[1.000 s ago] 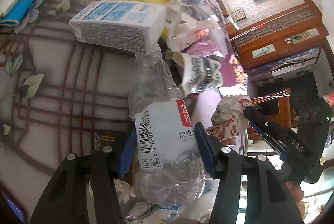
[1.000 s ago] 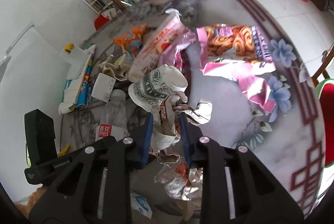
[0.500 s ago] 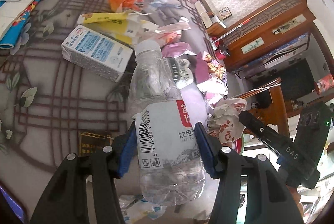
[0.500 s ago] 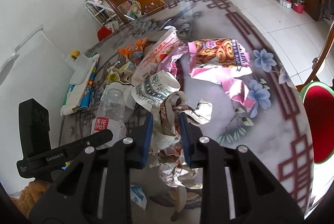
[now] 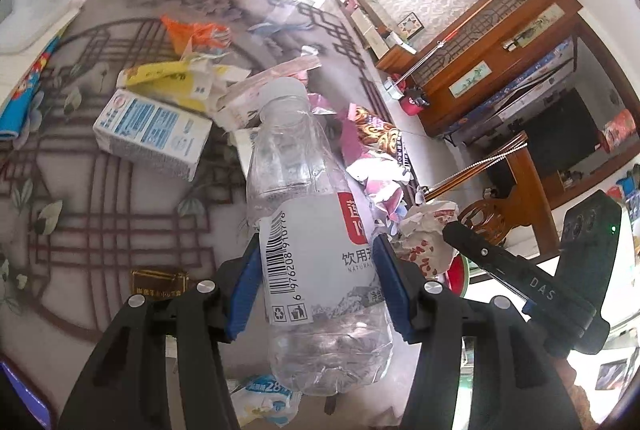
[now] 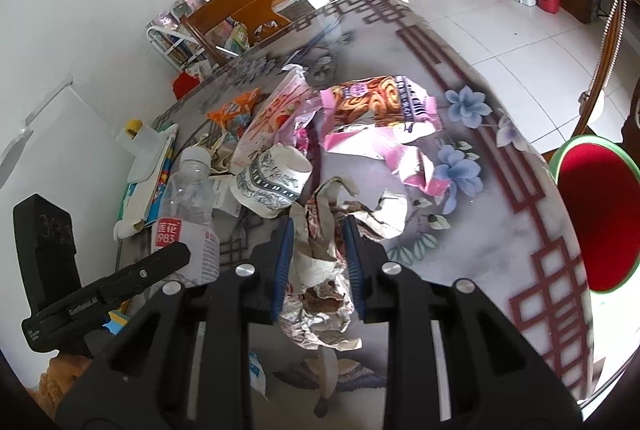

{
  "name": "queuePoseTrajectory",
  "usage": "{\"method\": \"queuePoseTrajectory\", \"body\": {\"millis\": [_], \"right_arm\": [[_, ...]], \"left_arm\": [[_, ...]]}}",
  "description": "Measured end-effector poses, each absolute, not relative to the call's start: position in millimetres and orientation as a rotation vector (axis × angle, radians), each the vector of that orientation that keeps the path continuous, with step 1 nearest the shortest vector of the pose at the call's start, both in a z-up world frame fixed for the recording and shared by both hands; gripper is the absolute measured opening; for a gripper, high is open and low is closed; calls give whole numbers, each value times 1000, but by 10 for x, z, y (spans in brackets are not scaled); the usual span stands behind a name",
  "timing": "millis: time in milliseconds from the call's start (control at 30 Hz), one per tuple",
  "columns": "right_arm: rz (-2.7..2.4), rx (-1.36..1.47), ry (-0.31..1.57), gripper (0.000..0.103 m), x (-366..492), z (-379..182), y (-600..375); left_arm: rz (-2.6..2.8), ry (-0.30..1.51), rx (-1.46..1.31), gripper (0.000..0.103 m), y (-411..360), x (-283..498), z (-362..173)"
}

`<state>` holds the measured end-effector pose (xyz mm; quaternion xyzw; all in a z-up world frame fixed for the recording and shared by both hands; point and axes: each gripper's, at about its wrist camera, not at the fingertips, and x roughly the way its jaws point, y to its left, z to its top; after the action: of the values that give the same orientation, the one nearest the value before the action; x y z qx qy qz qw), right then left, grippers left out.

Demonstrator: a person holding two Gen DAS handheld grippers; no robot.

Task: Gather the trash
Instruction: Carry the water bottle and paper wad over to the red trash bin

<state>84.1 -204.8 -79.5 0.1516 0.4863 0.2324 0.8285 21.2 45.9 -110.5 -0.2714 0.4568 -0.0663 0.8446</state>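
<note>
My left tongs (image 5: 316, 278) grip a water bottle (image 5: 312, 213), right tongs (image 6: 318, 254) pinch crumpled wrapper (image 6: 320, 262) over patterned table (image 6: 520, 230) w/ litter; tiled floor (image 6: 500, 9) beyond.

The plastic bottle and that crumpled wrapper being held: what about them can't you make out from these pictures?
- Plastic bottle, left wrist view: the label's red brand patch wraps out of sight, and the left gripper pads cover its sides.
- Crumpled wrapper, right wrist view: creases hide its print, and the right gripper pads cover its edges.
- Where the trash goes: no bin is identifiable.
</note>
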Motion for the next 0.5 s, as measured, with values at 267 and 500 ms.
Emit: {"method": "queuePoseTrajectory", "body": {"millis": [267,500], "right_arm": [[466,337,1032,26,824,-808,-2173],[452,349,1026,26,831,-814,-2255]], "left_arm": [[-116,926,-539,52,418,218,-1001],[-137,917,-516,52,319,254,-939]]}}
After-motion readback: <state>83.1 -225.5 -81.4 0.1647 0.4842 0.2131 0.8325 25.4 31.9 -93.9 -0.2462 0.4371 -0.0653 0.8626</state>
